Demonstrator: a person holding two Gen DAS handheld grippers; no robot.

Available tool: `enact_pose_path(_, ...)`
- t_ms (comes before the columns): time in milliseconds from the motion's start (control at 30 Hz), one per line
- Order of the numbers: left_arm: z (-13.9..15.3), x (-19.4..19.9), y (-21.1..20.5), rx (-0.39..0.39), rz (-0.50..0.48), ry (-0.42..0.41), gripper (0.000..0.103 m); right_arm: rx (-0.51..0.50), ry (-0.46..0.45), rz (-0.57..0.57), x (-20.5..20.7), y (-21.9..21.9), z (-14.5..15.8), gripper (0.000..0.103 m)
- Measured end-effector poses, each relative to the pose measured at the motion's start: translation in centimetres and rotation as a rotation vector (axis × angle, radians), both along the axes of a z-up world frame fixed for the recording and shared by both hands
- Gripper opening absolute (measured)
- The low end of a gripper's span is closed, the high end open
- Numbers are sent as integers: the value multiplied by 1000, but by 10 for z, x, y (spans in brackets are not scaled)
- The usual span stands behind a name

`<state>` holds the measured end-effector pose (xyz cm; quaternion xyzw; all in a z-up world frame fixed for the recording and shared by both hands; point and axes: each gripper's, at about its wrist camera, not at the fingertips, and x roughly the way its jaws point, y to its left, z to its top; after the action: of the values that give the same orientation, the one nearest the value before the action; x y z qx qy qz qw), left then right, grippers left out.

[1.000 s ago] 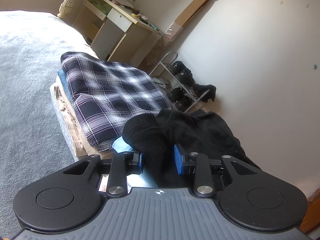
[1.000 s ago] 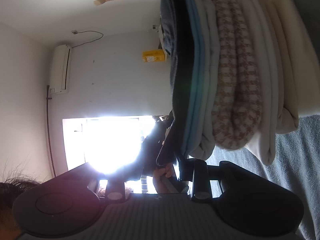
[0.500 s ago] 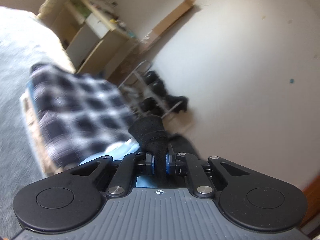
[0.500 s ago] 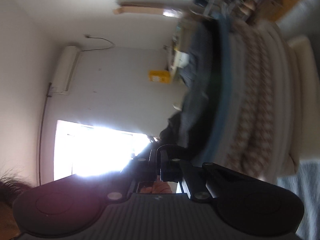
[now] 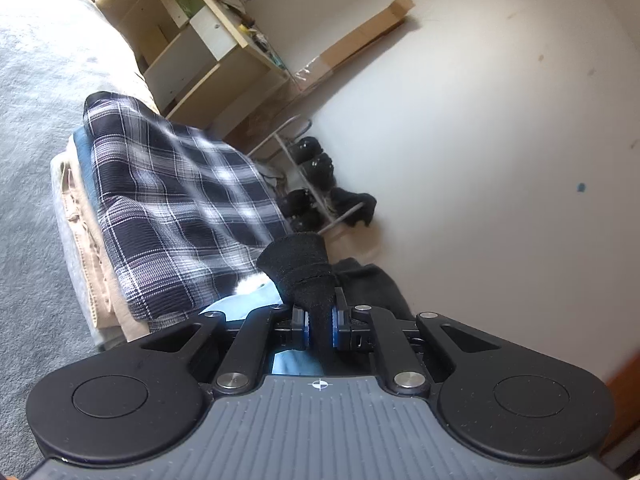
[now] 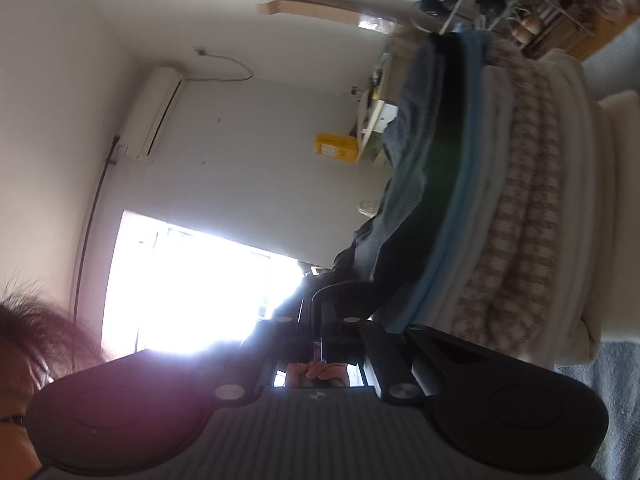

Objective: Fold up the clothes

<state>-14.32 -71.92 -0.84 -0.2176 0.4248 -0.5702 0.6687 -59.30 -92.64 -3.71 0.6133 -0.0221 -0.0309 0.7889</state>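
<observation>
Pinching the black garment (image 5: 304, 268), left claw (image 5: 319, 328) and right claw (image 6: 320, 344) both clamp shut.

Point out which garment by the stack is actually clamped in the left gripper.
The black garment: its bunched end sits pinched in the left gripper. The plaid shirt and the tan clothes under it lie folded and untouched.

Lay on the bed (image 5: 36, 128) at ten o'clock: stack of folded clothes (image 5: 168, 216). Stood behind it at twelve o'clock: shelf unit (image 5: 208, 56). Stood against wall at one o'clock: shoe rack (image 5: 316, 184).
</observation>
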Motion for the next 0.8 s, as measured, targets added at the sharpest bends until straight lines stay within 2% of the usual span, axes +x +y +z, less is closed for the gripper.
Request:
enact_pose_path(100,-10,4,1,34,-11,10,7,45,40,7,-2,4,-13,2)
enact_pose_path(200,-15,4,2,27,-15,22,8,78,66,9,-4,8,-24,3)
enact_pose_path(367,-15,5,2,27,-19,35,8,152,19,28,-9,3,-28,7)
enact_pose_path(433,-15,6,2,28,-23,34,9,172,9,35,-10,1,-27,25)
enact_pose_path(500,-15,6,2,28,-25,31,9,165,3,39,-11,1,-24,33)
enact_pose_path(533,-16,6,2,28,-25,31,9,156,4,41,-10,1,-22,34)
enact_pose_path(600,-17,5,2,28,-22,35,9,138,19,49,-6,3,-19,33)
enact_pose_path(667,-18,5,3,27,-22,38,10,114,57,65,0,6,-18,24)
enact_pose_path(700,-19,5,3,28,-24,37,10,94,82,69,2,7,-17,7)
enact_pose_path(800,-19,8,3,25,-34,66,11,27,133,48,-1,13,-14,4)
